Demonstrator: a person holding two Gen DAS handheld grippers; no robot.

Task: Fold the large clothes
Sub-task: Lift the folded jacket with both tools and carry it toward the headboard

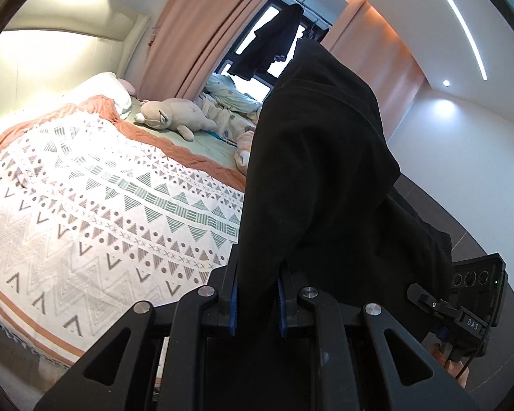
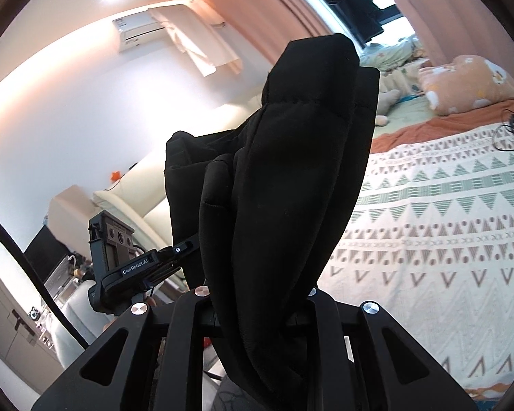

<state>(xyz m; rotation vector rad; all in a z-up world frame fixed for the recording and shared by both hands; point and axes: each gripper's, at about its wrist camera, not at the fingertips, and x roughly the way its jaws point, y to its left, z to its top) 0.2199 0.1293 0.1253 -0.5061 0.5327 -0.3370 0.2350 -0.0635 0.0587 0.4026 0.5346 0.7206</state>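
Garment (image 1: pixel 318 157), black, stands upright, long axis vertical, both grippers' jaws clamping it.

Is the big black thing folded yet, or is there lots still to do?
Not folded yet. Done: both tongs have picked it up. The left tongs and the right tongs are each shut on a bunch of the black garment, holding it in the air. Left to do: lay it flat on the patterned bedspread and make the folds.

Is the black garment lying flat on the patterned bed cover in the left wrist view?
No, the black garment hangs bunched in the left hand-held gripper, beside the patterned bed cover.
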